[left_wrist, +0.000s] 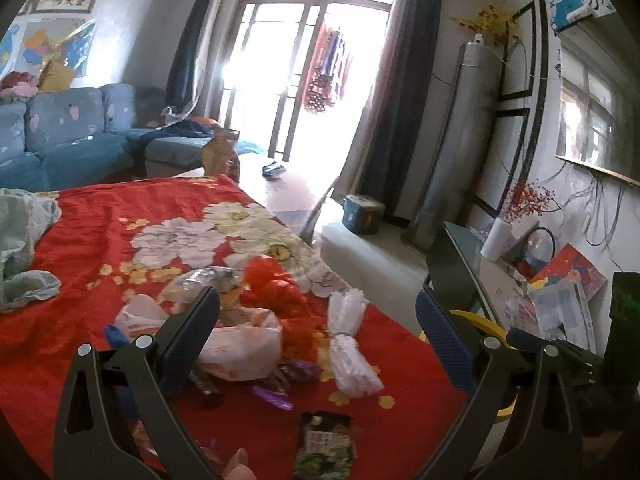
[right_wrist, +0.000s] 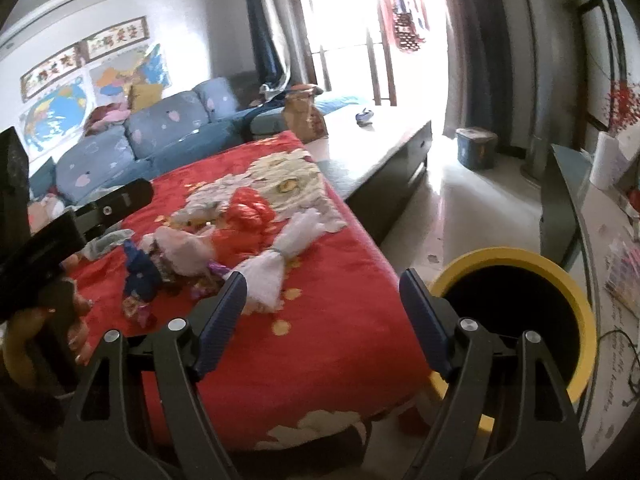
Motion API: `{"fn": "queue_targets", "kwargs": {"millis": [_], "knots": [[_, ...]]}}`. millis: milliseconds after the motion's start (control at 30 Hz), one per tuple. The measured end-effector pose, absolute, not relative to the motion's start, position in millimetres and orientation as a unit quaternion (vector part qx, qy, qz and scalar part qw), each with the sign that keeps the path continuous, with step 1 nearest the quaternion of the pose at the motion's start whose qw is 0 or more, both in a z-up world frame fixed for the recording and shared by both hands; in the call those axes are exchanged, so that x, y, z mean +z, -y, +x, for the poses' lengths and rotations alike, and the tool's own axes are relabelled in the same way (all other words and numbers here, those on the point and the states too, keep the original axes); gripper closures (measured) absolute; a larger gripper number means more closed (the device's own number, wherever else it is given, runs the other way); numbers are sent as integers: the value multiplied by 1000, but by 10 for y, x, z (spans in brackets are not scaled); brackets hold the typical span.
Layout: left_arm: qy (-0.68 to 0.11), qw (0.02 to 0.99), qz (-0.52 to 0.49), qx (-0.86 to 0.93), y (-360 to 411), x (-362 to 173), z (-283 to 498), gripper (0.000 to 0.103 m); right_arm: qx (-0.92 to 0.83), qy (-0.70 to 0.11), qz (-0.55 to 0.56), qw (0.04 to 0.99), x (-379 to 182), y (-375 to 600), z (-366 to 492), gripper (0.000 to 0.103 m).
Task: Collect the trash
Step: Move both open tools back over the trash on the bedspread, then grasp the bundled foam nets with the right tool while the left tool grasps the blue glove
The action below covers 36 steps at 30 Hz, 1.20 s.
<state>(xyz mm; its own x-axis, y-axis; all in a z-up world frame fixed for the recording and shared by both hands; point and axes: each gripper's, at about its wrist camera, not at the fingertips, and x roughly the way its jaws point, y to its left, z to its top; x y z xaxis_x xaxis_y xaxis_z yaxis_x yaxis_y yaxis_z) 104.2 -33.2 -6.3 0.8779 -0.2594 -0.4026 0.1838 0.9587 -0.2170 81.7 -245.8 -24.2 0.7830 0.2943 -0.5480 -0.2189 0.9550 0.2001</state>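
Observation:
A heap of trash lies on the red flowered cloth [left_wrist: 80, 240]: an orange plastic bag [left_wrist: 272, 288], a pale plastic bag [left_wrist: 244, 344], a white bundle of strips [left_wrist: 348, 344], purple wrappers [left_wrist: 272, 396] and a green snack packet [left_wrist: 326, 444]. My left gripper [left_wrist: 316, 316] hovers over the heap, open wide, with nothing pressed between its fingers. In the right wrist view the same orange bag [right_wrist: 248, 212] and white bundle [right_wrist: 276, 260] lie ahead. My right gripper [right_wrist: 324, 284] is open and empty above the cloth's near edge, beside the yellow bin [right_wrist: 560, 280].
A blue sofa [right_wrist: 140, 140] runs along the far wall. Beyond the cloth stand a low dark table [right_wrist: 380, 152] and a small blue tub [right_wrist: 476, 148] on the floor. A cluttered glass-topped stand [right_wrist: 600, 220] is at the right. A hand [right_wrist: 76, 312] holds the left tool.

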Motion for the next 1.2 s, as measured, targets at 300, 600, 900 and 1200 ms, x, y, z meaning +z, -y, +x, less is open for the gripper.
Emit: {"fn": "queue_targets", "kwargs": {"millis": [300,600,900,1200], "knots": [[-219,968,-87,-86,32,-67,985,8,178,-298,42,937,-151,2100,859,31],[-218,970,-84,-60,-228,-83,914,8,208,-302,32,930,-108,1768,910,31],[-251,963,-88,-30,-612,-278,955,8,217,-327,32,919,-210,1543,1081,30],[-305,945,-120,-18,-995,-636,1062,8,170,-371,63,911,-424,1579,1513,30]]}}
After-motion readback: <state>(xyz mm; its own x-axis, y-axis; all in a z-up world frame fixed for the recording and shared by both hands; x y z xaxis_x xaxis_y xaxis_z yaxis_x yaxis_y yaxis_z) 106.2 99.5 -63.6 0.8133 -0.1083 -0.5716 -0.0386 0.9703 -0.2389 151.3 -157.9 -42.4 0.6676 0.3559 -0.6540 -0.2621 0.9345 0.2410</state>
